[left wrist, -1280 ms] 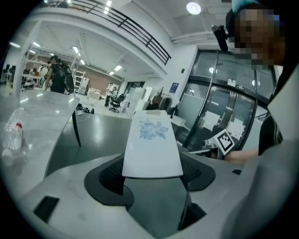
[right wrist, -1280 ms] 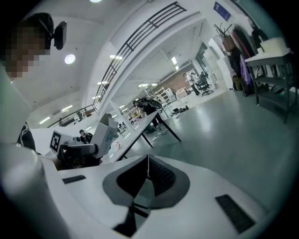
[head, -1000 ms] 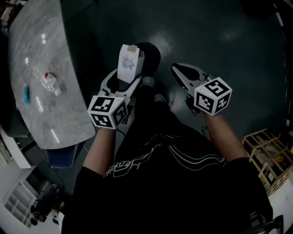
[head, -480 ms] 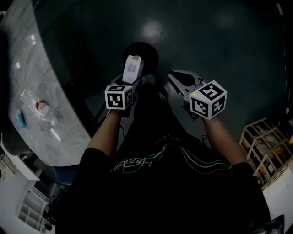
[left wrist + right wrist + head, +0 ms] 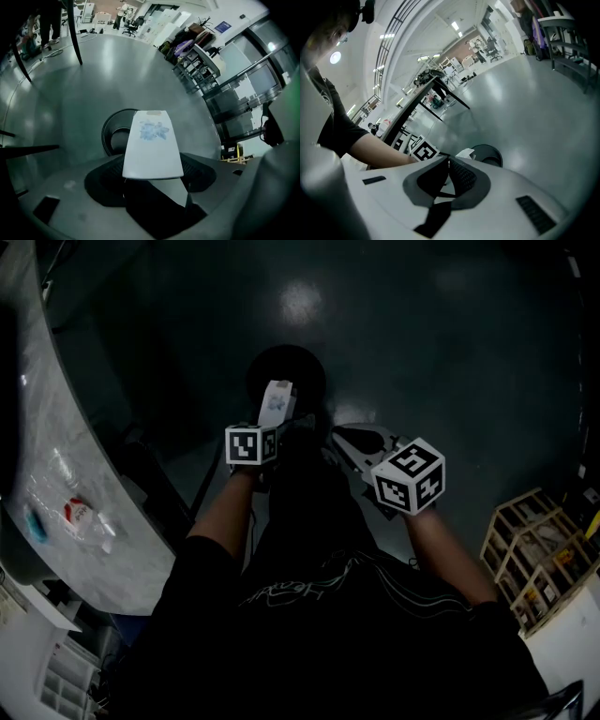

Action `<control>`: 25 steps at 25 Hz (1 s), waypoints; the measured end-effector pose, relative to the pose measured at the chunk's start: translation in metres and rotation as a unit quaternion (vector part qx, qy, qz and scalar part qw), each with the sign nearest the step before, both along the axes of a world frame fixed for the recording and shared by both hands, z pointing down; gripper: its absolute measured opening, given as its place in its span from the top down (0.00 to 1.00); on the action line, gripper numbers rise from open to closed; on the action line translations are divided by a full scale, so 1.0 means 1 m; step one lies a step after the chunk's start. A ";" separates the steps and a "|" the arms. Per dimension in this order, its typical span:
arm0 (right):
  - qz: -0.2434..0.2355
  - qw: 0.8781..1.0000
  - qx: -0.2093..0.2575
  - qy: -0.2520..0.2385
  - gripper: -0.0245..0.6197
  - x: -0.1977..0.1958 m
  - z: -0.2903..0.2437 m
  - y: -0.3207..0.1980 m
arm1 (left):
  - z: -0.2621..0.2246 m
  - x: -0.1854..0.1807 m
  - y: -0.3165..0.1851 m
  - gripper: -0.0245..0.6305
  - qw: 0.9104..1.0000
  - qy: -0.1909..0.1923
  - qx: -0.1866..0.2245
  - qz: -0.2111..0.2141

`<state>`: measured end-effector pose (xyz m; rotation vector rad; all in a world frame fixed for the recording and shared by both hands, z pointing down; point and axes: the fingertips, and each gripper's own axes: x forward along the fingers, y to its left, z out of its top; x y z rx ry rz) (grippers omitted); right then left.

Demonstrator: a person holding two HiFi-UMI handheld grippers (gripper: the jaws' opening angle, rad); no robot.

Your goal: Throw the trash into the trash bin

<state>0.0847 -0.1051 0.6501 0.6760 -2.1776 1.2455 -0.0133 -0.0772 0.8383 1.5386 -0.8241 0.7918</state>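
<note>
A white carton (image 5: pixel 276 401) with a blue flower print stands between the jaws of my left gripper (image 5: pixel 272 418), which is shut on it. The carton (image 5: pixel 152 143) hangs tilted just above the near rim of a round black trash bin (image 5: pixel 115 136) on the floor. In the head view the bin (image 5: pixel 286 371) lies straight ahead of the carton. My right gripper (image 5: pixel 352 439) is to the right of the bin, its jaws shut with nothing in them. In the right gripper view its pads (image 5: pixel 459 176) meet, and the bin (image 5: pixel 487 153) shows beyond.
A marble table (image 5: pixel 56 456) curves along the left, carrying a crushed plastic bottle (image 5: pixel 80 517) and a small blue item (image 5: pixel 35 521). Wooden crates (image 5: pixel 530 559) stand at the right. Dark table legs (image 5: pixel 75 33) rise from the glossy grey floor.
Both grippers have sunk toward the floor. The left one, still shut on the carton, has come down close above the bin. The table has slid toward the picture's left edge.
</note>
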 end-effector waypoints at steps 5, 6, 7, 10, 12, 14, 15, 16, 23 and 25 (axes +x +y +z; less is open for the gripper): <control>-0.022 1.000 -0.005 0.007 0.91 -0.011 0.020 0.011 | 0.009 -0.007 -0.022 0.47 0.999 -0.027 0.016 -0.028; -0.026 1.000 -0.004 0.003 0.91 -0.014 0.021 0.012 | 0.010 -0.009 -0.027 0.47 0.998 -0.037 0.024 -0.036; -0.031 1.000 -0.004 0.001 0.91 -0.017 0.022 0.013 | 0.011 -0.011 -0.030 0.47 0.998 -0.044 0.029 -0.041; -0.045 0.999 -0.003 0.007 0.91 -0.021 0.025 0.018 | 0.014 -0.012 -0.027 0.44 0.998 -0.036 0.026 -0.052; -0.052 0.999 -0.004 0.011 0.91 -0.022 0.027 0.021 | 0.015 -0.011 -0.021 0.42 0.997 -0.021 0.017 -0.065; -0.056 0.998 -0.004 0.014 0.91 -0.021 0.027 0.022 | 0.013 -0.009 -0.017 0.42 0.998 -0.013 0.014 -0.067; -0.057 0.998 -0.005 0.016 0.91 -0.020 0.027 0.023 | 0.011 -0.008 -0.016 0.42 0.998 -0.010 0.015 -0.063; -0.058 0.998 -0.004 0.017 0.91 -0.020 0.027 0.024 | 0.009 -0.009 -0.014 0.42 0.998 -0.008 0.018 -0.058; -0.067 0.997 0.016 0.022 0.91 -0.021 0.013 0.028 | -0.009 -0.029 -0.008 0.42 0.992 -0.008 0.036 -0.117; -0.065 0.997 0.024 0.023 0.91 -0.018 0.006 0.029 | -0.020 -0.029 -0.004 0.42 0.991 0.002 0.041 -0.129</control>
